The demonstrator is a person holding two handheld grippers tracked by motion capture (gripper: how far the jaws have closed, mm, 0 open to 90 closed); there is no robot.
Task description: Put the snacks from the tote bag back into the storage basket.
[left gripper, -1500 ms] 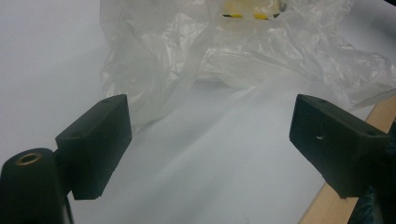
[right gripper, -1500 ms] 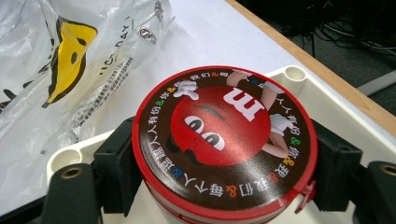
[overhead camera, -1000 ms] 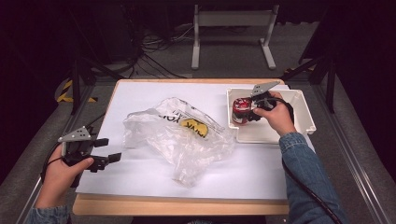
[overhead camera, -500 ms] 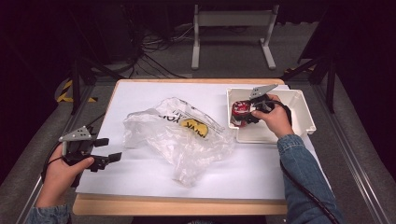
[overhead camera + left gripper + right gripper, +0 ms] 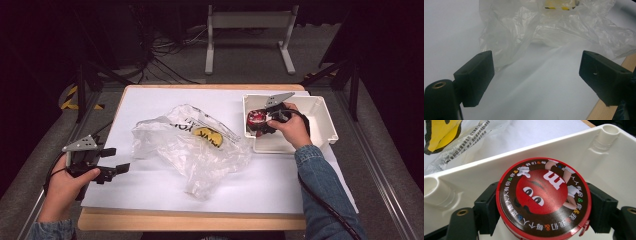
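The round red candy tin [image 5: 543,200], its lid printed with a red cartoon face and a ring of coloured characters, sits inside the white plastic bin [image 5: 584,152] at the far right of the tabletop [image 5: 150,185], and the jaws of my right gripper [image 5: 544,210] are clamped on it, one black pad against each side of its rim. In the high view the tin [image 5: 257,120] shows in the near-left part of the bin [image 5: 325,120], with my right gripper [image 5: 267,125] over it. I judge the step in hand to be the grasp itself: the tin is gripped but whether it is off the bin floor I cannot tell. The next move calls for a straight lift high enough to clear the bin wall, keeping the lid level so the smooth round rim does not slip between the pads, then a carry toward the crumpled clear plastic bag [image 5: 195,142] lying mid-tabletop. My left gripper [image 5: 112,160] waits near the left edge with its jaws wide apart and nothing between them, pointed at the bag [image 5: 554,30]; it will likely have to hold the bag's mouth.
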